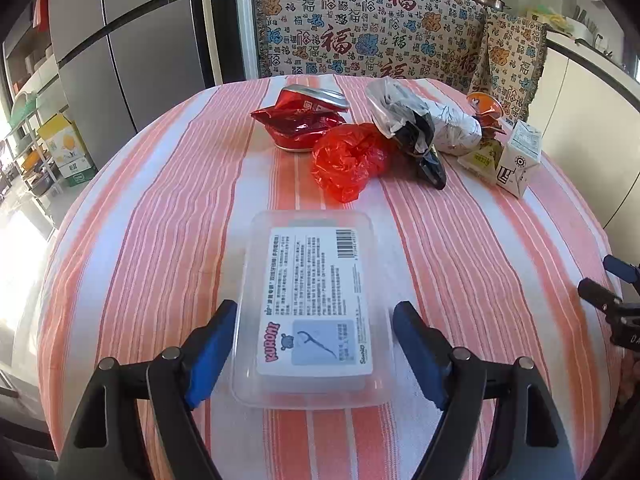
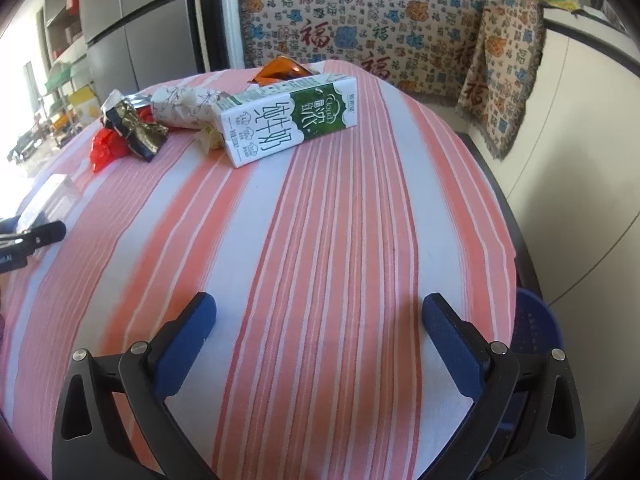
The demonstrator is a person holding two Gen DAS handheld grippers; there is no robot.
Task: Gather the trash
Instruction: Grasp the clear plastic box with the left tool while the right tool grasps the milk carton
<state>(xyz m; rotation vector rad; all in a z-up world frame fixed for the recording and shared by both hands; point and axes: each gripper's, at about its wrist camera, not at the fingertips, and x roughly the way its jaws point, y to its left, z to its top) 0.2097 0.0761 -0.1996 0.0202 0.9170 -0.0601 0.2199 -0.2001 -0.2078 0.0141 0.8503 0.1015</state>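
A clear plastic floss-pick box [image 1: 314,304] lies on the striped tablecloth [image 1: 140,240] between the open fingers of my left gripper [image 1: 314,354], which do not touch it. Behind it lie a red plastic bag [image 1: 350,160], a crushed red can with a red wrapper [image 1: 304,116], a black-and-clear bag [image 1: 404,120], a paper roll [image 1: 452,124] and a milk carton [image 1: 516,160]. My right gripper [image 2: 318,344] is open and empty over bare cloth. The milk carton [image 2: 288,120] lies on its side well ahead of it.
An orange cup [image 1: 486,106] sits at the far edge. A blue bin [image 2: 534,328] stands beside the table at the right. A patterned blanket [image 1: 360,24] covers the bench behind. A grey fridge [image 1: 120,40] stands at the left.
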